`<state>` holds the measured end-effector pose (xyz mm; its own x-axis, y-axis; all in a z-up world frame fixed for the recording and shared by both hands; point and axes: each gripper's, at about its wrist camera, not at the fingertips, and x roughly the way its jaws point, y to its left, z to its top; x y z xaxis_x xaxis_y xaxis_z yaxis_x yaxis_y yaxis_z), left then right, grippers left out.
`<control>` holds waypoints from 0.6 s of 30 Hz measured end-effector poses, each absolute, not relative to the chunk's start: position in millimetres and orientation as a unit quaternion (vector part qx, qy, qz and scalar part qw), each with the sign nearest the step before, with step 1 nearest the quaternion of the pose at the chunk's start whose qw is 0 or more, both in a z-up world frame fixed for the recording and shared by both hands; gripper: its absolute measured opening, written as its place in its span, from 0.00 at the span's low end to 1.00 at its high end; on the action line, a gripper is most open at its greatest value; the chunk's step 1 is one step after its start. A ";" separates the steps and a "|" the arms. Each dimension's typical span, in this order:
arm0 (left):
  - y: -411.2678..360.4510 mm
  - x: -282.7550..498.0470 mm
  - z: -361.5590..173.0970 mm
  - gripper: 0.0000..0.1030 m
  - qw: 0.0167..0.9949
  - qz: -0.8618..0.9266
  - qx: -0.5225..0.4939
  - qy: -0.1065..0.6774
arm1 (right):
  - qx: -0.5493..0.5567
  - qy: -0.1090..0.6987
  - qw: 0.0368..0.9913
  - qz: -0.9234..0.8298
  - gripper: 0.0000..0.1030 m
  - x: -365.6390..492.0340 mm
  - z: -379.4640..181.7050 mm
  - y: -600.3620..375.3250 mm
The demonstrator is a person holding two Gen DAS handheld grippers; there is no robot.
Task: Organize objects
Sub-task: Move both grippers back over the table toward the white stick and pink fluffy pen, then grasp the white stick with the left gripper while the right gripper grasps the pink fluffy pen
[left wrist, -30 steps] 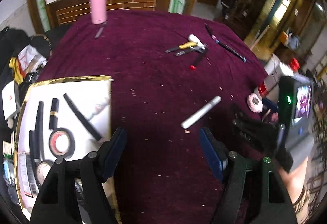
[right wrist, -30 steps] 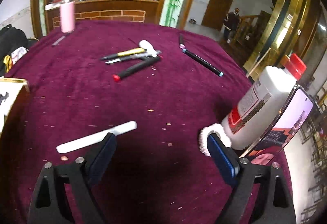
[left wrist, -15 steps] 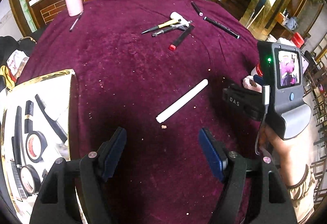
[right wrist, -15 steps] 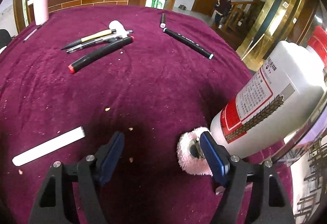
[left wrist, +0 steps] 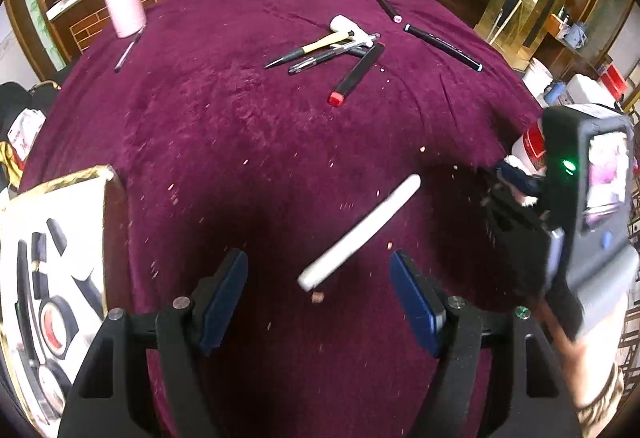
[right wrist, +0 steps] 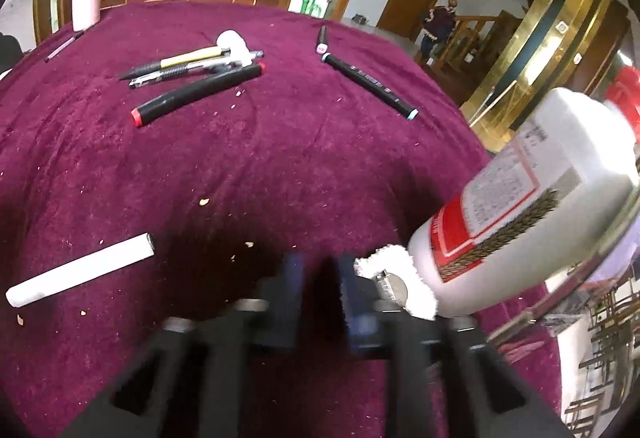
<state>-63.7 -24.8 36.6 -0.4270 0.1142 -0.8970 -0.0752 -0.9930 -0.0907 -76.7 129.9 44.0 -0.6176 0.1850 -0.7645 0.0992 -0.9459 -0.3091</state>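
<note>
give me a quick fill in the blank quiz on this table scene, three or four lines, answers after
1. The cloth covering the table is dark ____ in colour.
2. The left gripper has its jaws ____ around the near end of the white stick.
3. The black marker below the pens has a ____ cap.
4. The white bottle beside the right gripper has a ____ cap.

Answers: red; open; red; red
</note>
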 end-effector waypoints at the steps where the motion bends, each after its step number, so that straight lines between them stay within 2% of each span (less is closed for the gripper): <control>1: -22.0 -67.0 34.4 0.70 0.057 0.845 -0.531 -0.017 | -0.433 -0.165 0.028 0.885 0.51 -75.4 46.1 130.1; 15: 11.7 -86.8 6.7 0.70 0.067 0.842 -0.534 0.031 | -0.438 -0.187 0.084 0.875 0.59 -89.5 37.8 132.1; 17: 12.7 -86.6 6.4 0.70 0.067 0.842 -0.534 0.034 | -0.439 -0.190 0.083 0.875 0.56 -91.9 37.3 130.9; 18: 12.2 -86.4 6.9 0.70 0.067 0.842 -0.534 0.034 | -0.441 -0.189 0.080 0.874 0.50 -93.1 37.2 130.8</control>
